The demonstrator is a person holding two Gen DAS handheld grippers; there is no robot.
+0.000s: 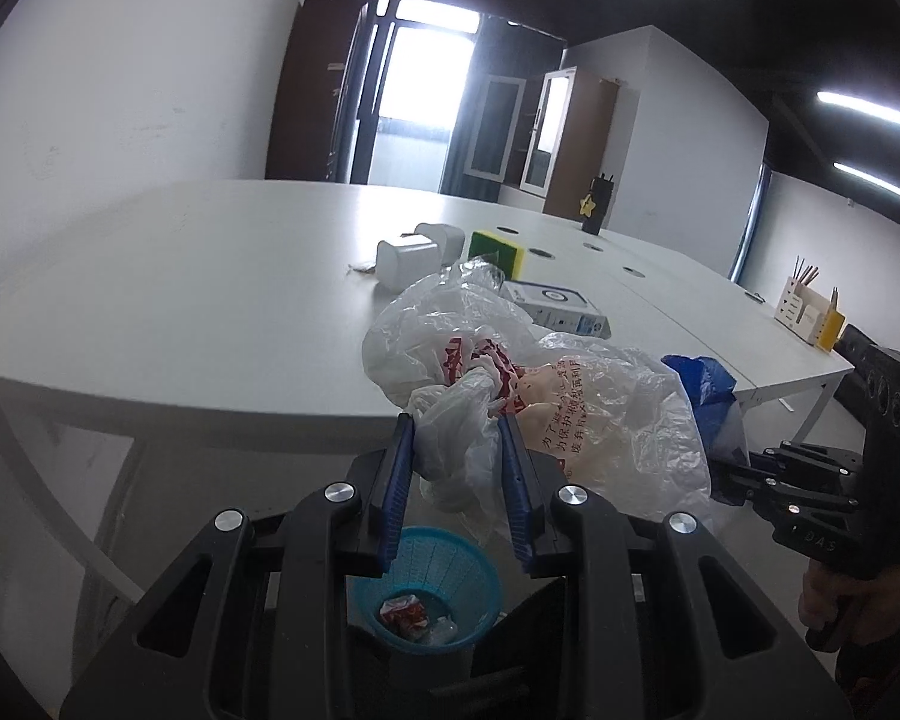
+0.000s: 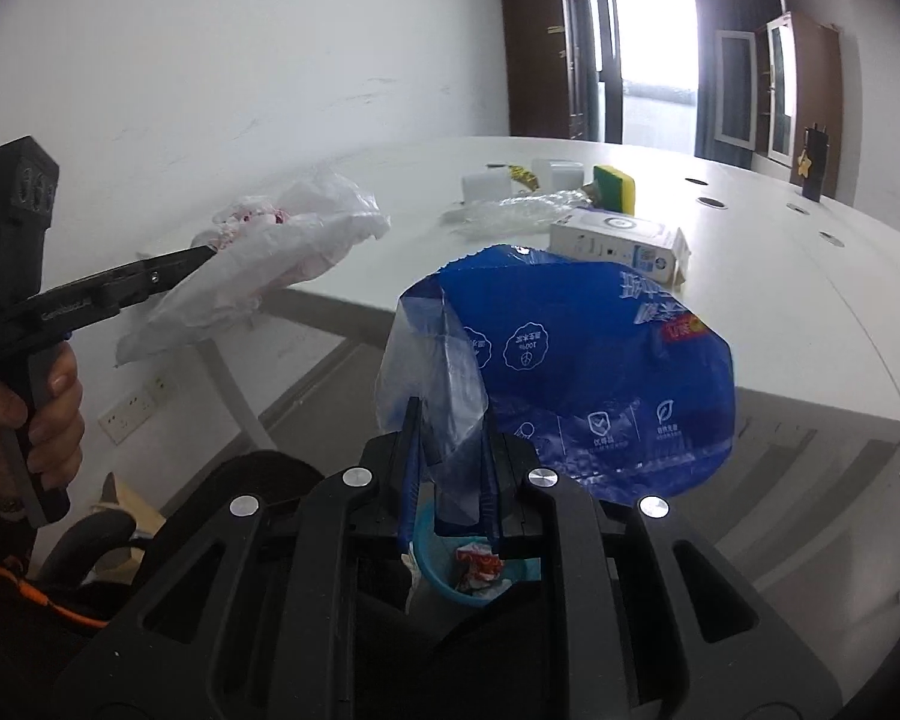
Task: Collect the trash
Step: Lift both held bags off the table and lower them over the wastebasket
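You are holding the left gripper (image 1: 457, 426) out past the near edge of the white counter (image 1: 180, 300), and its jaws are clamping a crumpled clear plastic bag (image 1: 510, 372) printed in red, which is hanging off the edge in the air rather than lying on the counter. In the right wrist view that same gripper (image 2: 204, 252) is showing at the left, with your left hand (image 2: 48, 408) wrapping its handle and the bag trailing from its tip. You are gripping a blue plastic wrapper (image 2: 600, 372) with the right gripper (image 2: 450, 414), whose jaws are squeezing tight on a translucent fold of it, also just off the near edge of the counter. Below both grippers, on the floor, a blue wastebasket (image 1: 432, 588) is standing upright with some red-and-white scrap lying in its bottom. Farther back on the counter, toward its middle, a white box with blue print (image 2: 618, 240) is lying flat, a yellow-and-green sponge (image 2: 613, 185) is sitting just behind it, and two white cups (image 1: 405, 261) are resting beside the sponge. A crinkled clear film (image 2: 510, 213) is lying between the cups and the box. Near the far right edge a black holder with a yellow star (image 1: 597, 204) is standing upright.
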